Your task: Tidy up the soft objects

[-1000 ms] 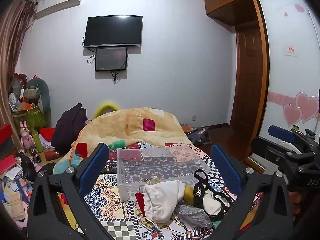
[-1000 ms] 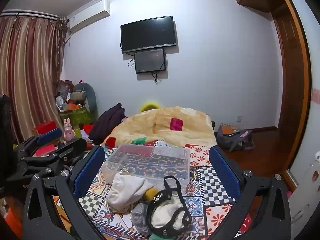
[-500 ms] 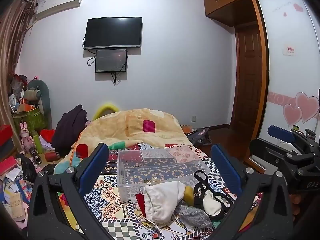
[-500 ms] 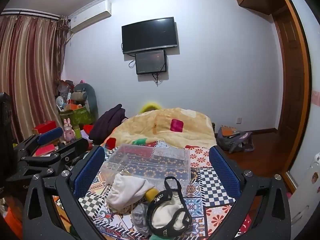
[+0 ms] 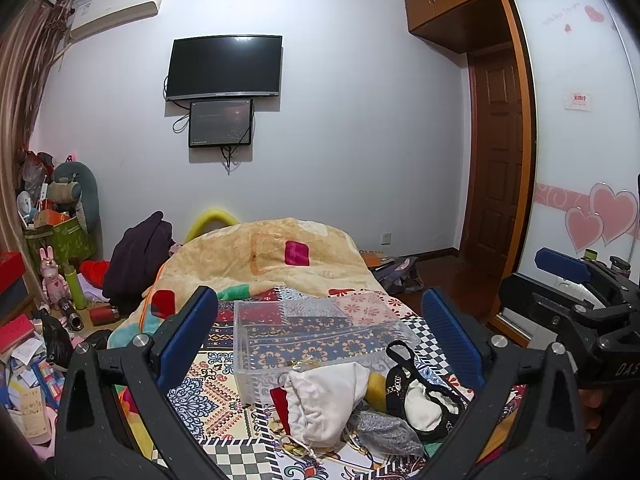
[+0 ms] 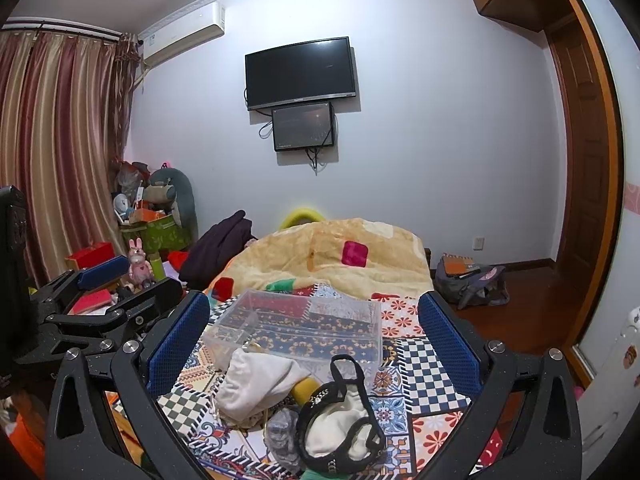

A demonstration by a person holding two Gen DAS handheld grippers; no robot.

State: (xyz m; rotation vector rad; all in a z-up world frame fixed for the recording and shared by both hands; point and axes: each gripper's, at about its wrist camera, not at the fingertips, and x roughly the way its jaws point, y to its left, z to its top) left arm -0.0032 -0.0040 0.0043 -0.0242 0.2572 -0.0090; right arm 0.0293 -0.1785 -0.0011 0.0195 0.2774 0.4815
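A pile of soft items lies on the patterned bedspread: a white drawstring pouch (image 5: 328, 398) (image 6: 258, 384), a black-trimmed white garment (image 5: 420, 396) (image 6: 340, 426), a grey shiny pouch (image 5: 384, 432) (image 6: 282, 436) and a yellow piece (image 5: 376, 386) (image 6: 304, 388). A clear plastic box (image 5: 316, 336) (image 6: 304, 328) stands just behind the pile. My left gripper (image 5: 320, 340) is open and empty above the pile. My right gripper (image 6: 314, 340) is open and empty too. Each gripper shows at the edge of the other's view: the right (image 5: 580, 300), the left (image 6: 100, 300).
A rumpled yellow blanket (image 5: 272, 256) covers the far half of the bed. Toys, boxes and clutter (image 5: 52, 272) fill the floor at left. A backpack (image 6: 472, 284) lies on the wooden floor at right. A wardrobe with heart stickers (image 5: 580, 200) stands at right.
Both views have tilted slightly; the grippers stay open over the pile. Nothing on the bed has moved.
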